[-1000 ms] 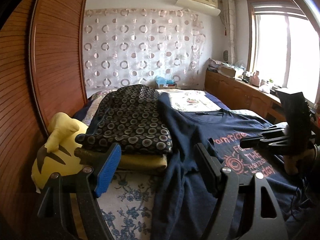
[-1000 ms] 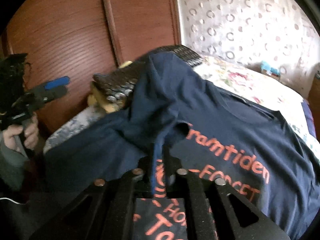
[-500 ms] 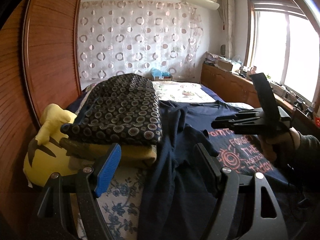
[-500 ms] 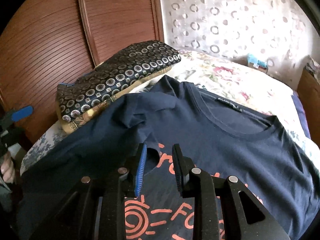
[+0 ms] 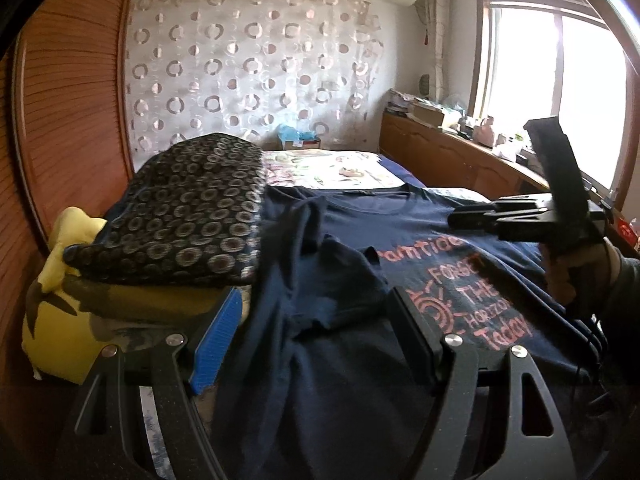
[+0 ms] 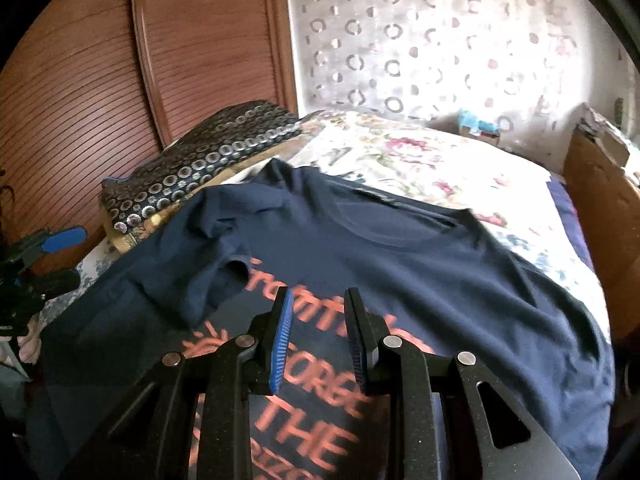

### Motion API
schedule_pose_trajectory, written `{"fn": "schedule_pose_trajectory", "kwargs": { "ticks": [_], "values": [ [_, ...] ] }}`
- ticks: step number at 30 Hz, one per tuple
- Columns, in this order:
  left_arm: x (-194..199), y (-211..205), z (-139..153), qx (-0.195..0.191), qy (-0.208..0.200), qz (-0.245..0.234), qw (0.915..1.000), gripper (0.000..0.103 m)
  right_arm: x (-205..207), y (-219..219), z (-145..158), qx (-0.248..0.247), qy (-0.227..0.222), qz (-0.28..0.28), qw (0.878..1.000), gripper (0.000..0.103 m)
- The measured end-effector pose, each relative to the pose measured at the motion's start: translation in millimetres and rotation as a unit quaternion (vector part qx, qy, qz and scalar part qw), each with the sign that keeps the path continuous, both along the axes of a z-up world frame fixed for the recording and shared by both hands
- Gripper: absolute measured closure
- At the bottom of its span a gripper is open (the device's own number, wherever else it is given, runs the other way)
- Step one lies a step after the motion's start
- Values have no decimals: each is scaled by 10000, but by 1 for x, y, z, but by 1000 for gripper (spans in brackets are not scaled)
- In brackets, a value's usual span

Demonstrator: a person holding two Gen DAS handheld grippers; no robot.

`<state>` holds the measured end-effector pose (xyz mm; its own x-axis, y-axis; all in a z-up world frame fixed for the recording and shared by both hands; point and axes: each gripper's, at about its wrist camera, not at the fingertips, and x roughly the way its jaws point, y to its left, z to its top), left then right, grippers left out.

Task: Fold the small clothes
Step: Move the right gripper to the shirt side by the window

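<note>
A navy T-shirt (image 5: 400,240) (image 6: 420,264) with orange lettering lies front-up on the bed. Its left sleeve (image 5: 320,276) (image 6: 212,264) is folded inward and lies rumpled over the chest, beside the print. My left gripper (image 5: 316,320) hovers low over the shirt's left side, jaws wide open and empty. It also shows at the left edge of the right wrist view, left gripper (image 6: 60,258). My right gripper (image 6: 319,300) hangs above the lettering, open with nothing between its blue pads. In the left wrist view a hand holds the right gripper (image 5: 456,216) above the shirt's right half.
A folded dark circle-patterned garment (image 5: 180,220) tops a stack left of the shirt, with a yellow plush toy (image 5: 60,280) beside it. A wooden wardrobe (image 6: 100,80) stands left, a wooden cabinet (image 5: 440,160) right. The floral bedsheet (image 6: 420,160) extends beyond the collar.
The right gripper was shut on the sleeve a second ago; it has let go, opened and drawn back over the print. The sleeve now rests on the chest. The left gripper stayed open.
</note>
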<state>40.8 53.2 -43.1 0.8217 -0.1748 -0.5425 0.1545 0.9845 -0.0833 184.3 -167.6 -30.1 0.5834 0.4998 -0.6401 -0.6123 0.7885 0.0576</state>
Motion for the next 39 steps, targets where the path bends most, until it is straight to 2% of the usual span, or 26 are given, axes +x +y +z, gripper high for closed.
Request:
{"fn": "schedule_pose_trajectory", "kwargs": {
  "ticks": [4,5,6,8,15,25,31,39],
  "values": [
    [8,-14,0,53,37,-125,9999,27,-7,-17,0,-26,-88,-215,9997,75],
    [10,-17,0,65,45,-151,9999,27,-8,-23,-1,-49,-93,-285,9995,69],
    [12,-21,0,77,57,-187,9998,27,-9,-27,-2,-76,-99,-345,9993,59],
    [16,-28,-1,96,74,-242,9996,27,-13,-38,-5,-134,-117,-500,9986,54],
    [26,-50,-5,174,219,-393,9988,27,-24,-85,-22,-231,-36,-1178,9928,53],
    [41,-71,-17,329,518,-533,9967,27,-34,-151,-53,-179,227,-2054,9783,53],
    [54,-82,-24,475,757,-696,9936,27,-34,-165,-56,-339,277,-2374,9704,53],
    [73,-96,-43,718,1370,-829,9845,27,-32,-166,-53,-342,566,-2511,9657,53]
  ]
}}
